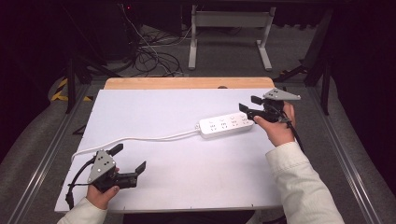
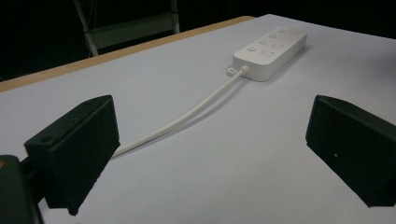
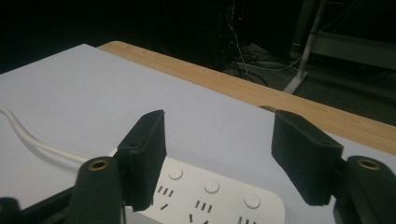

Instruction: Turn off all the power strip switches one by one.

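The right gripper (image 1: pixel 251 105) hangs just above the far end of the white power strip (image 1: pixel 226 124), jaws spread wide and holding nothing. The left gripper (image 1: pixel 128 158) rests near the worktop's (image 1: pixel 187 177) front edge, jaws wide and empty.

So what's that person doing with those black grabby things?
A person holds a gripper in each hand over a white table. The right gripper is open, poised at the end of a white power strip that lies flat, with nothing between its jaws. The left gripper is open too, apart from the strip's cable.
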`<state>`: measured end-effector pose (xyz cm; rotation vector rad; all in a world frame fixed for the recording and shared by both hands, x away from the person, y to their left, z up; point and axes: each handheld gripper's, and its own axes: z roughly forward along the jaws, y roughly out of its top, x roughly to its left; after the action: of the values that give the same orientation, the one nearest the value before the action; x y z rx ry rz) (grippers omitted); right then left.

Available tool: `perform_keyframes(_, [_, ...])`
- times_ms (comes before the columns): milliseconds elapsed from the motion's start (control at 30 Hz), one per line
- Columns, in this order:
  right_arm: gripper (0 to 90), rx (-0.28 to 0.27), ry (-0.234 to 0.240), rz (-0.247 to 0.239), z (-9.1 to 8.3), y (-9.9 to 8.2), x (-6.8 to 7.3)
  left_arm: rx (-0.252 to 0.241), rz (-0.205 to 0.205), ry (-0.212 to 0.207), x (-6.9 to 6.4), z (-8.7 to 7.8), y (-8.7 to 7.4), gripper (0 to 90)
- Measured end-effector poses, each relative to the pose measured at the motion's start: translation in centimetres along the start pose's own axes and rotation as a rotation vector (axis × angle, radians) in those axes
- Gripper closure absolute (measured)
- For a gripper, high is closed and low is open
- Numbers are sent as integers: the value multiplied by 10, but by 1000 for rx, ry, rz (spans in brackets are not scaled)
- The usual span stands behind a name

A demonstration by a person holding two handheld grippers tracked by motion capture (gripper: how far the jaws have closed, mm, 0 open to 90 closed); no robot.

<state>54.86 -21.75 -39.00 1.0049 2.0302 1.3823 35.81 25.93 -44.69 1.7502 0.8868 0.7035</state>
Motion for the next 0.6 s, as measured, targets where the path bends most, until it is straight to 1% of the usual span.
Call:
perform_keyframes(200, [300,-8,6,2,-9,2,1,0,0,-1,0,0,0,31])
perform_keyframes(367, [268,-16,24,6,-20,3,5,8,-3,1,0,-1,1,31])
perform_keyframes(433, [244,-21,37,14,-25,2,8,16,7,-2,-1,-3,2,31])
perform_keyframes(500, [211,-17,55,18,-31,1,11,12,11,2,-2,-5,2,31])
perform_keyframes(533, [186,-9,66,8,-35,-1,14,11,15,0,-2,-6,2,31])
perform_keyframes(600, [178,-11,87,-13,-41,-3,20,10,8,-3,-3,-8,2,31])
